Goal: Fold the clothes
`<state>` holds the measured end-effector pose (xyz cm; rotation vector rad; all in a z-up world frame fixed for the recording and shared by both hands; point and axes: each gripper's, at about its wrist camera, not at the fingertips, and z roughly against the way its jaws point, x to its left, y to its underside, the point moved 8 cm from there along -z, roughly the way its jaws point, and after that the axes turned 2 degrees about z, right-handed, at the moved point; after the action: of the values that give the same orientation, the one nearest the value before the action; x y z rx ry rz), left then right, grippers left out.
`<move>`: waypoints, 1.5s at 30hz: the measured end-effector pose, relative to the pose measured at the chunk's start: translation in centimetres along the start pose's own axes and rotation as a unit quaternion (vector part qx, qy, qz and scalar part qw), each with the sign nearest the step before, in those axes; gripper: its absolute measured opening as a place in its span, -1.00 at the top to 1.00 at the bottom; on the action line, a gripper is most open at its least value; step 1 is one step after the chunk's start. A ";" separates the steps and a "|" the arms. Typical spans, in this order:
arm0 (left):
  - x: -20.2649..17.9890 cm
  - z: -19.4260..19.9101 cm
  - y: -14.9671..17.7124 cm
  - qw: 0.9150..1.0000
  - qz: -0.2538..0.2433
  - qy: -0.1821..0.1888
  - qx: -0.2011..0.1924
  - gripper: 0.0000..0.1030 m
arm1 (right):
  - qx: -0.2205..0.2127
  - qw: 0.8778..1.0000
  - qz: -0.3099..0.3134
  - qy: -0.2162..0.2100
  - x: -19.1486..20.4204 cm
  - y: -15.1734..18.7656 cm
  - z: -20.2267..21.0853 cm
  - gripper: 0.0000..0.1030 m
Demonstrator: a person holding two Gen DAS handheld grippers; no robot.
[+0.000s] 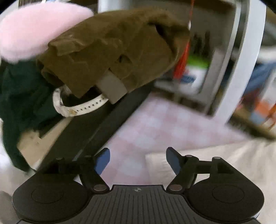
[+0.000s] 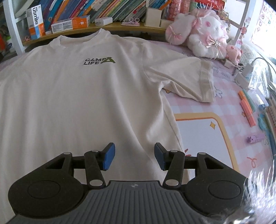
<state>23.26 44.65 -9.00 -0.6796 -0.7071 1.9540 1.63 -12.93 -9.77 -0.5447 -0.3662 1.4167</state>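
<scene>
A white T-shirt (image 2: 82,96) with a "CAMP LIFE" print lies flat, front up, on a pink checked cover (image 2: 232,110). Its collar points to the far shelf and its right sleeve (image 2: 195,81) is spread out. My right gripper (image 2: 134,157) is open and empty, just above the shirt's lower right part. My left gripper (image 1: 138,161) is open and empty over the pink cover, with a corner of the white shirt (image 1: 224,163) at its right. The left wrist view is blurred.
In the left wrist view a gloved hand in brown cloth (image 1: 110,51) with a white watch strap (image 1: 77,106) hangs above a dark bar (image 1: 103,127). A bookshelf (image 2: 96,15), plush toys (image 2: 201,36), orange pens (image 2: 246,110) and a charger (image 2: 248,72) edge the cover.
</scene>
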 end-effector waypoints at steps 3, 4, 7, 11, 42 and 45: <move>0.3 2.3 1.7 1.000 -0.014 0.016 -0.005 -0.43 | 0.002 1.000 -0.009 0.001 -0.3 0.3 0.2 0.05; 0.1 3.1 2.5 0.999 -0.019 0.027 -0.003 -0.43 | 0.002 1.000 -0.014 0.000 -0.4 0.4 0.3 0.06; -0.4 5.3 5.3 0.997 -0.025 0.070 0.010 -0.43 | 0.007 1.000 -0.024 -0.005 -0.4 0.8 0.5 0.05; -1.9 3.6 6.6 0.992 0.017 0.103 0.065 0.47 | 0.010 1.000 -0.008 -0.012 0.4 1.0 0.5 0.05; -8.9 1.1 4.0 0.990 -0.014 0.127 0.059 0.90 | 0.012 0.999 -0.001 -0.032 0.1 2.0 0.9 -0.12; -5.7 4.8 3.5 0.995 0.032 0.092 0.013 0.89 | 0.009 0.999 -0.001 -0.035 0.2 1.9 0.7 -0.12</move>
<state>20.31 37.16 -7.17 -0.8633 -0.5522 1.9242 -0.29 -12.56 -10.21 -0.4813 -0.4085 1.4391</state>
